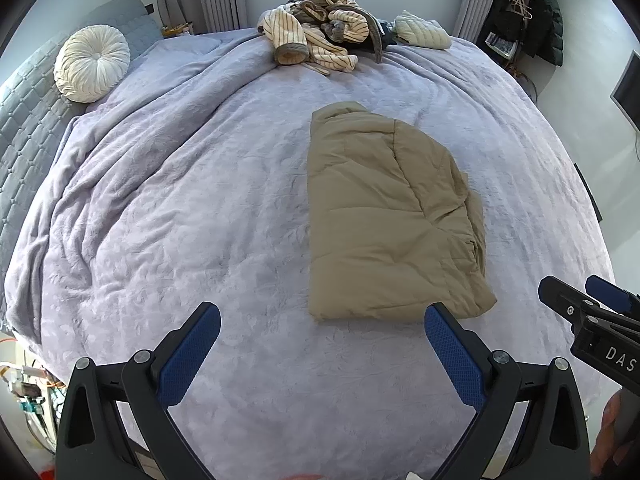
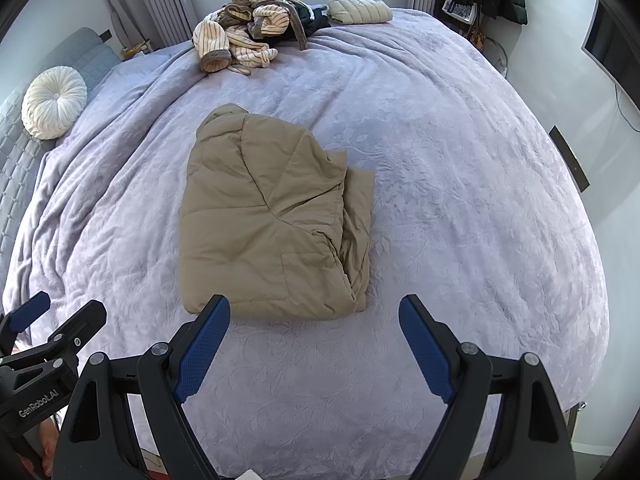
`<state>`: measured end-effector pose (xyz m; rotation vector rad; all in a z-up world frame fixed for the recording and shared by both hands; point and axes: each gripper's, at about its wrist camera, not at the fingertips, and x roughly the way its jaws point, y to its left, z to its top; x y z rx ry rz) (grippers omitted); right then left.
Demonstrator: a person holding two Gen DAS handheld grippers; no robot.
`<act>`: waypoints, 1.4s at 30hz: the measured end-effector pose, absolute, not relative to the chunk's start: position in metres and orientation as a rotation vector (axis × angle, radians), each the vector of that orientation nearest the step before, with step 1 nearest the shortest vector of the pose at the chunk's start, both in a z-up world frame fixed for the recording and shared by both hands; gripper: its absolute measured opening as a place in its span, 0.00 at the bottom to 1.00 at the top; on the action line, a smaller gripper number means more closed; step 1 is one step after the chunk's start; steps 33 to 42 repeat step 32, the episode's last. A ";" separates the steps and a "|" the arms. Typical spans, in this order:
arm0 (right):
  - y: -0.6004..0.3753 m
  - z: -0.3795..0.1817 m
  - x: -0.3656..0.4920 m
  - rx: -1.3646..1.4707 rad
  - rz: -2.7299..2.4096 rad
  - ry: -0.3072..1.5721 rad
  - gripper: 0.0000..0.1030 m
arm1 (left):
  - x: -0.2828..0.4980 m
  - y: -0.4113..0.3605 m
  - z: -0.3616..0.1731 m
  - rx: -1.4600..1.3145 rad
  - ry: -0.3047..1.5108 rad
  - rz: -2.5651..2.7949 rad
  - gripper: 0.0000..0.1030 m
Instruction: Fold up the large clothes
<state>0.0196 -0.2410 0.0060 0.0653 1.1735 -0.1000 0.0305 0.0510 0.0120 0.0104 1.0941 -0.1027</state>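
A tan padded jacket (image 1: 384, 216) lies folded into a compact rectangle on the lilac bedspread (image 1: 200, 200); it also shows in the right wrist view (image 2: 272, 216). My left gripper (image 1: 322, 316) is open and empty, held above the bedspread just in front of the jacket's near edge. My right gripper (image 2: 314, 308) is open and empty, also just short of the jacket's near edge. The right gripper shows at the right edge of the left wrist view (image 1: 588, 304), and the left gripper at the left edge of the right wrist view (image 2: 52, 320).
A heap of striped cream clothes (image 1: 320, 28) and a folded pale quilted garment (image 1: 420, 30) lie at the far edge of the bed. A round white cushion (image 1: 92, 62) rests against the grey headboard (image 1: 28, 112) at left. Dark coats (image 1: 532, 8) hang at far right.
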 end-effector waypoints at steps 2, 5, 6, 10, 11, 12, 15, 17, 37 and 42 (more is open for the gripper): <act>-0.242 0.006 0.022 0.061 -0.100 1.172 0.86 | 0.030 0.053 0.011 0.007 1.094 -0.103 0.99; -0.244 0.006 0.023 0.055 -0.101 1.172 0.86 | 0.031 0.053 0.011 0.013 1.093 -0.104 0.99; -0.242 0.006 0.022 0.059 -0.100 1.173 0.86 | 0.032 0.052 0.012 0.014 1.094 -0.106 0.99; -0.242 0.006 0.022 0.059 -0.101 1.172 0.86 | 0.032 0.053 0.012 0.012 1.095 -0.108 0.99; -0.242 0.006 0.022 0.058 -0.101 1.173 0.86 | 0.032 0.053 0.012 0.012 1.095 -0.108 0.99; -0.241 0.006 0.022 0.059 -0.101 1.173 0.86 | 0.033 0.053 0.012 0.013 1.096 -0.109 0.99; -0.242 0.006 0.021 0.058 -0.102 1.173 0.86 | 0.033 0.053 0.012 0.012 1.095 -0.109 0.99; -0.241 0.006 0.021 0.057 -0.102 1.173 0.86 | 0.033 0.054 0.012 0.011 1.096 -0.111 0.99; -0.240 0.007 0.022 0.056 -0.104 1.174 0.86 | 0.038 0.047 0.013 0.034 1.081 -0.124 0.99; -0.240 0.007 0.022 0.056 -0.104 1.174 0.86 | 0.038 0.047 0.013 0.034 1.081 -0.124 0.99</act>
